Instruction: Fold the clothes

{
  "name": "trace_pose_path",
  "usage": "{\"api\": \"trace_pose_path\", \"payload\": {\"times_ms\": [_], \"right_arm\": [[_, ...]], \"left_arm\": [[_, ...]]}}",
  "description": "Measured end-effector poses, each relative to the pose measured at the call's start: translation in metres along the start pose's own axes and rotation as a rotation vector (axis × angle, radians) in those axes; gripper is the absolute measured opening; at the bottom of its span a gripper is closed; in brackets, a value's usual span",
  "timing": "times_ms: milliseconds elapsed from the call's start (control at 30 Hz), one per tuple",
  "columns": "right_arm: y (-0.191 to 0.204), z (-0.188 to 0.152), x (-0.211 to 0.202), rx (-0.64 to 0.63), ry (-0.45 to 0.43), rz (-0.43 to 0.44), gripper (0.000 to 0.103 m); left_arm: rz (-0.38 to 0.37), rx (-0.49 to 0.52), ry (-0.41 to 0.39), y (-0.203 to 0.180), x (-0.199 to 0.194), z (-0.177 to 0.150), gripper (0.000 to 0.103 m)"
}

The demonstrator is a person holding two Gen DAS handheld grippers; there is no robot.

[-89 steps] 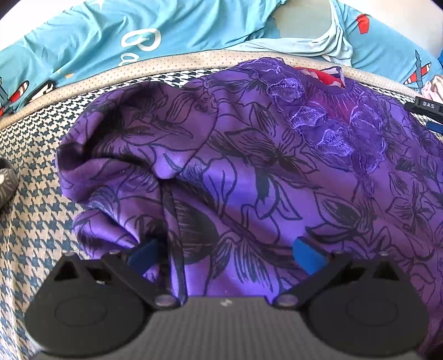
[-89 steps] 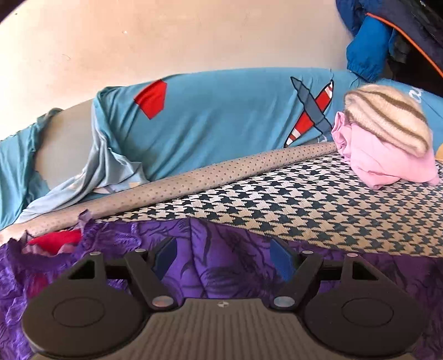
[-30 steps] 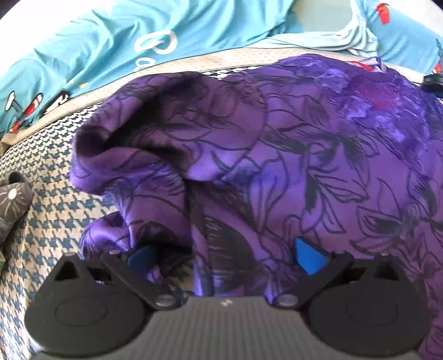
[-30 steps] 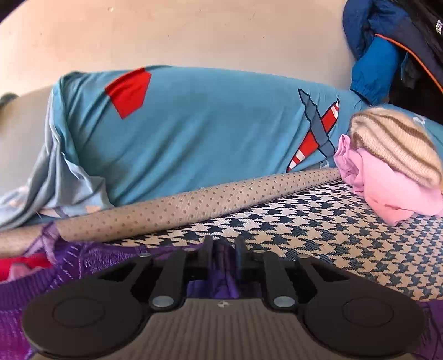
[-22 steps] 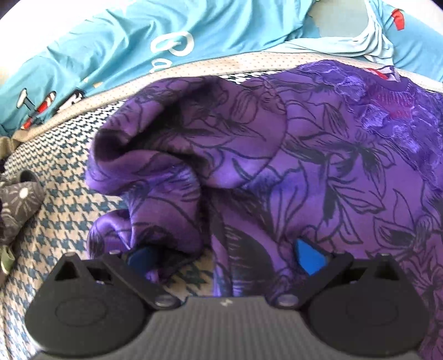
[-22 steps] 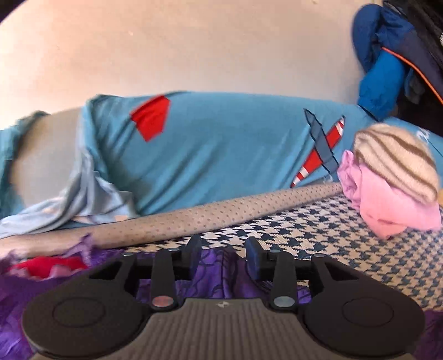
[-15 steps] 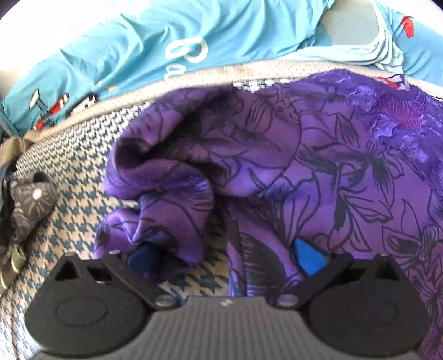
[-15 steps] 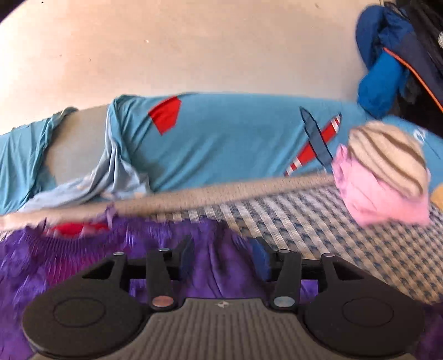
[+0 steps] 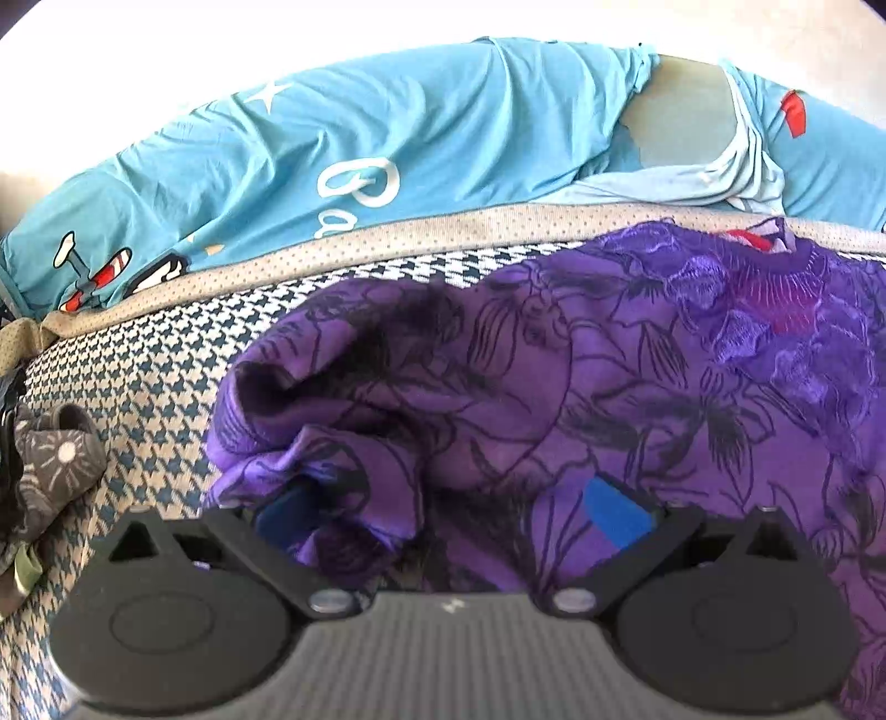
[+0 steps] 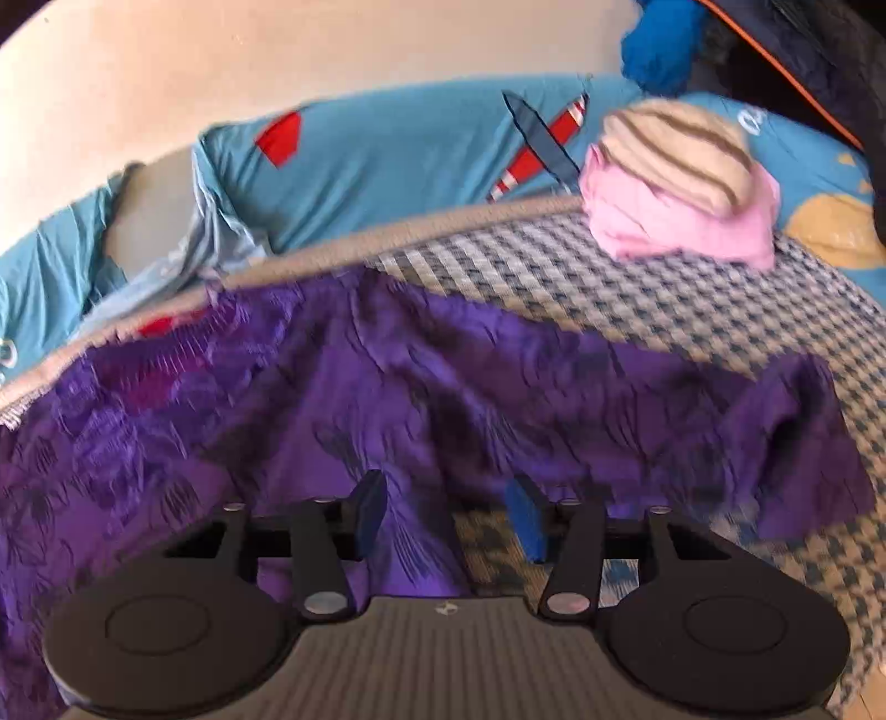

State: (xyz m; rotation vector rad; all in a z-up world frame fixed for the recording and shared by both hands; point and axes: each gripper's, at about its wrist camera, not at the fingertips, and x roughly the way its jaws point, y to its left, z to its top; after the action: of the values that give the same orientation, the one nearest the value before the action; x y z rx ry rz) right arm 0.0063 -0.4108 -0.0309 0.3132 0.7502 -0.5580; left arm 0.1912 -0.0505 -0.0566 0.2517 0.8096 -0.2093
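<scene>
A purple floral garment (image 9: 609,387) lies spread on the houndstooth bed cover (image 9: 138,387), its red-lined neckline toward the far edge. My left gripper (image 9: 448,515) stands wide open over its bunched left sleeve (image 9: 332,471); folds of cloth lie between the fingers and partly cover the left pad. In the right wrist view the same garment (image 10: 387,399) stretches across, its right sleeve (image 10: 803,443) lying out to the right. My right gripper (image 10: 447,515) is partly open just above the cloth. A ridge of fabric runs between its blue pads, which do not press on it.
A teal sheet with aeroplane prints (image 9: 387,138) is bunched along the far side against the wall. A folded pink garment (image 10: 681,227) with a striped knit (image 10: 675,144) on top sits at the right. Dark patterned cloth (image 9: 50,471) lies at the left edge. A blue jacket (image 10: 664,44) hangs top right.
My right gripper, shut on purple fabric a second ago, has opened and drawn back, so more of the garment shows. In the left view the garment has slid to the right.
</scene>
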Motion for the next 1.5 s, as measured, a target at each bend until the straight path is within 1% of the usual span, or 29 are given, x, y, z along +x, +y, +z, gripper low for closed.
{"api": "trace_pose_path", "payload": {"times_ms": [67,167,200,233,267,367,433,567,667,767,900,967,1000,1067,1133,1200,1367,1433,1500], "right_arm": [[-0.001,-0.004,0.004,0.015,0.029,-0.002,0.048],[0.003,-0.008,0.012,-0.001,0.063,-0.003,0.047],[0.005,-0.008,0.016,-0.010,0.073,-0.008,0.044],[0.007,-0.009,0.019,-0.016,0.086,-0.008,0.034],[0.009,-0.010,0.022,-0.023,0.100,-0.007,0.028],[0.017,-0.012,0.025,-0.073,0.091,-0.031,0.019],[0.020,-0.013,0.026,-0.089,0.085,-0.052,0.011],[0.017,-0.011,0.027,-0.085,0.086,-0.109,0.007],[0.020,-0.013,0.026,-0.122,0.071,-0.184,0.006],[0.008,-0.012,0.027,-0.099,0.084,-0.264,0.001],[-0.022,-0.010,0.019,0.035,0.071,-0.206,0.002],[-0.034,-0.010,0.014,0.092,0.057,-0.173,0.002],[-0.038,-0.009,0.010,0.107,0.035,-0.157,0.003],[-0.045,-0.005,0.000,0.107,-0.012,-0.118,0.004],[-0.053,-0.003,-0.010,0.119,-0.049,-0.108,0.009],[-0.065,0.000,-0.021,0.160,-0.087,-0.111,0.013],[-0.097,0.007,-0.036,0.283,-0.153,-0.170,0.022],[-0.108,0.007,-0.039,0.346,-0.169,-0.184,0.029],[-0.120,0.010,-0.039,0.392,-0.191,-0.189,0.031]], "left_arm": [[0.020,0.004,-0.007,0.000,0.005,0.001,0.103],[0.053,0.002,-0.006,-0.001,0.012,0.003,0.103],[0.067,0.003,-0.001,-0.001,0.015,0.003,0.103],[0.081,0.004,0.004,-0.001,0.019,0.003,0.103],[0.099,0.008,0.009,-0.002,0.021,0.003,0.103],[0.175,0.013,0.019,-0.001,0.028,0.002,0.103],[0.212,-0.014,0.030,0.006,0.032,0.004,0.103],[0.261,-0.069,0.047,0.020,0.035,0.007,0.103],[0.314,-0.084,0.043,0.027,0.035,0.007,0.103],[0.376,-0.086,0.035,0.032,0.037,0.007,0.103],[0.434,-0.119,0.061,0.045,0.041,0.009,0.103],[0.416,-0.131,0.064,0.046,0.038,0.010,0.103],[0.404,-0.136,0.065,0.047,0.036,0.010,0.103],[0.373,-0.147,0.069,0.047,0.031,0.011,0.103],[0.335,-0.151,0.068,0.043,0.026,0.010,0.103],[0.307,-0.139,0.053,0.038,0.019,0.010,0.103],[0.242,-0.081,0.039,0.018,0.010,0.005,0.103],[0.214,-0.062,0.040,0.011,0.008,0.003,0.103],[0.197,-0.045,0.037,0.005,0.005,0.000,0.103]]}}
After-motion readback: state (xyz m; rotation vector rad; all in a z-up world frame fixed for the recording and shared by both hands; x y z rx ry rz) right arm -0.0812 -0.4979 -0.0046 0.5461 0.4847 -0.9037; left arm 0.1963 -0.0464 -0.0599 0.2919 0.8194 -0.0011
